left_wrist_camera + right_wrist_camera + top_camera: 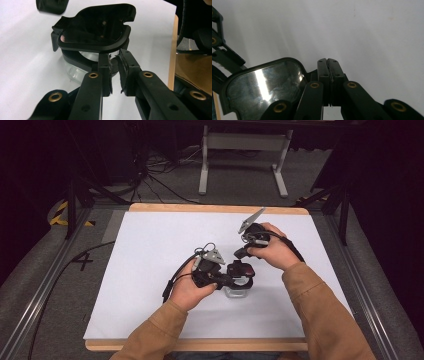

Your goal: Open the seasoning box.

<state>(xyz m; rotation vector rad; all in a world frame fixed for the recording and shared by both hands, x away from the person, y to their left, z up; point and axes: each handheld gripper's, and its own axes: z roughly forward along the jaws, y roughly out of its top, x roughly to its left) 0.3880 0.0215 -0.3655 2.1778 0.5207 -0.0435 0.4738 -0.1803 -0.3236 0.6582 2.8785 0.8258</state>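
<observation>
A clear container [239, 290] with a black lid [96, 30] sits near the middle of the white table [150, 270], toward the near edge. The left gripper [227, 281] reaches in from its left, jaws drawn close on a part of the container's black rim. The right gripper [331, 75] hangs just beyond the container, its jaws pressed together and empty.

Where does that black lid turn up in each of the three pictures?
High view: the lid sits just right of and below the picture's centre.
Left gripper view: the lid is at upper centre, just beyond the jaw tips.
Right gripper view: the lid is at lower left, glossy, beside the jaws.
Shared landmark: the white tabletop under it.
</observation>
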